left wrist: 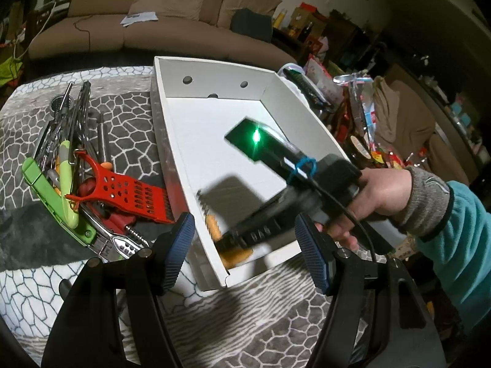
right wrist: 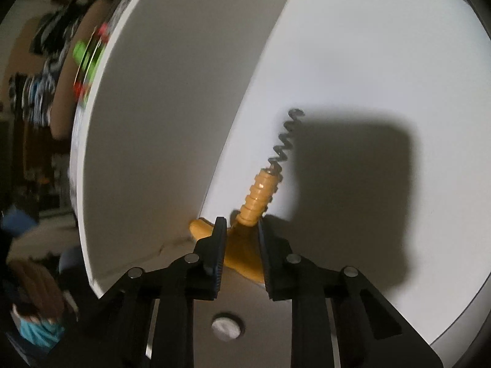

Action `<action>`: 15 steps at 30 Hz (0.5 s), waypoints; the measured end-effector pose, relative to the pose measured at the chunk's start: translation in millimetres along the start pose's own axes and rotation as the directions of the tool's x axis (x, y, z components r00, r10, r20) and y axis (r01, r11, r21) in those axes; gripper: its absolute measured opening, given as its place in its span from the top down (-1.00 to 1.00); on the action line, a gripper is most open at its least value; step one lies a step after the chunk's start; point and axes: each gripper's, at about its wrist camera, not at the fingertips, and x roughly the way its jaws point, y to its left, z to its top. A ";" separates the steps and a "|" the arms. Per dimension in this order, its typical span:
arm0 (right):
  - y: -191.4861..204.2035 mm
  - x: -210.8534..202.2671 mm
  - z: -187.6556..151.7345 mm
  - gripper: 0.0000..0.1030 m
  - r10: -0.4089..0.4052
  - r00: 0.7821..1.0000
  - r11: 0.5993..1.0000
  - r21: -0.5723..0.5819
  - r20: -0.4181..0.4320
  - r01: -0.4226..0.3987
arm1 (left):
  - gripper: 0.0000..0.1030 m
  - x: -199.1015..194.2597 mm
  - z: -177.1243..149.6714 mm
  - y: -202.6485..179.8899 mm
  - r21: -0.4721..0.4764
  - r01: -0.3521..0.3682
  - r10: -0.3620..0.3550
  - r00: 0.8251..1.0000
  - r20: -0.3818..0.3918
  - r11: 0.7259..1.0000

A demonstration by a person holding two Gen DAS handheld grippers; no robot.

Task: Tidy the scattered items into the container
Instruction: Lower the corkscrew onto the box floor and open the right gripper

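One orange corkscrew (right wrist: 256, 196) lies inside the white box (left wrist: 214, 113), in its near corner against the left wall, metal spiral pointing toward the box's middle. The right gripper (right wrist: 239, 239) reaches steeply down into the box and its narrow jaws straddle the corkscrew's wide orange handle; the fingers (right wrist: 219, 245) sit just beside the plastic on either side, but I cannot tell whether the pads press on it or have let go. The rest of the box floor shows bare.

The main risk, as I judge it, is that lifting the right gripper out with the handle caught between the pads would drag the corkscrew back up or tip it over the low wall. The spiral's sharp tip could also scrape the cardboard floor if it is pushed forward.

The left gripper (left wrist: 245, 245) hovers over the box's near-left corner with its blue-padded jaws wide apart and nothing between them. On the patterned cloth (left wrist: 129, 116) left of the box a pile waits: a red grater (left wrist: 135, 193), a green-handled tool (left wrist: 55, 196), metal tongs (left wrist: 76, 110) and other utensils, overlapping and tangled, so pulling one may shift the rest. The box wall stands between that pile and the box floor.
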 end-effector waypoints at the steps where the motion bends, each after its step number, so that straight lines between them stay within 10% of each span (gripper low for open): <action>1: 0.2 0.3 -3.1 0.58 -0.002 1.000 1.000 -0.010 -0.006 0.002 | -0.26 -0.1 -0.1 -0.5 -0.001 0.002 -0.002 1.000 0.000 1.000; 7: 5.2 -2.6 -9.3 0.56 -0.006 1.000 1.000 0.014 -0.018 0.006 | -0.27 -0.9 -0.8 -3.2 0.004 0.002 -0.002 1.000 -0.002 1.000; 15: -14.3 -63.5 -18.9 0.54 0.036 0.976 0.988 0.138 0.217 -0.067 | -0.26 -6.4 -1.6 -14.0 0.023 0.006 -0.006 1.000 0.001 1.000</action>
